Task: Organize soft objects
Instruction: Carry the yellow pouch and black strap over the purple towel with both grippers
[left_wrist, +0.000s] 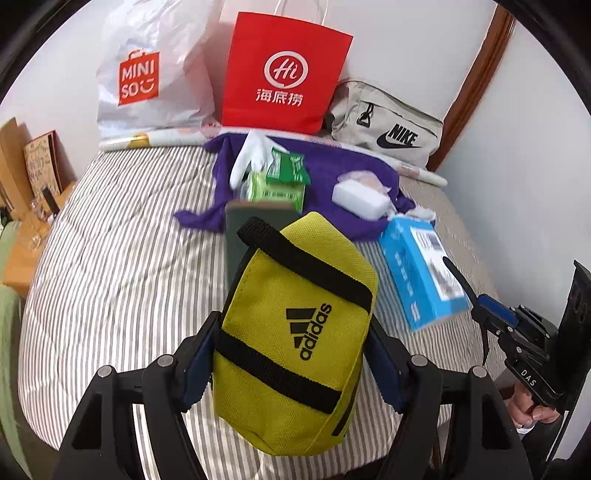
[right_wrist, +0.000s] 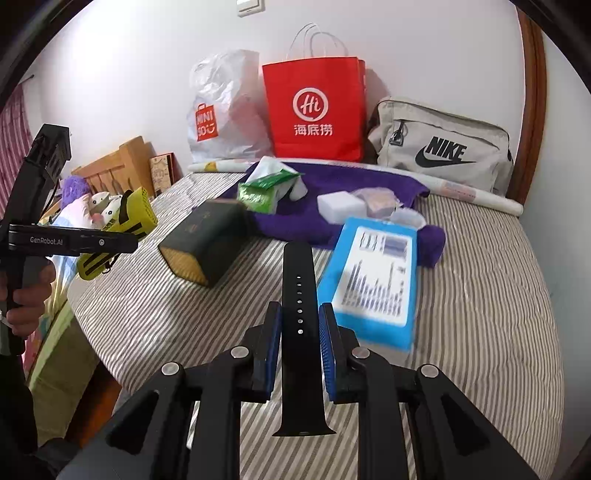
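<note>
Left tongs (left_wrist: 290, 354): closed on the yellow adidas pouch (left_wrist: 295, 332), held above the striped bed (left_wrist: 110, 266).
Right tongs (right_wrist: 300, 332): gripping a black watch strap (right_wrist: 300, 295) upright.
Bed: blue box (right_wrist: 373, 284), purple towel (right_wrist: 332, 206).

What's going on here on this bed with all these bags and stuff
A person is sorting items on a striped bed with a handheld gripper in each hand. The left gripper is clamped on a yellow Adidas pouch, held above the bed. The right gripper holds a black watch strap between its fingers. A blue box, a dark box, green packets and white sponges lie around a purple towel. A red paper bag, Miniso bag and Nike bag line the wall.
</note>
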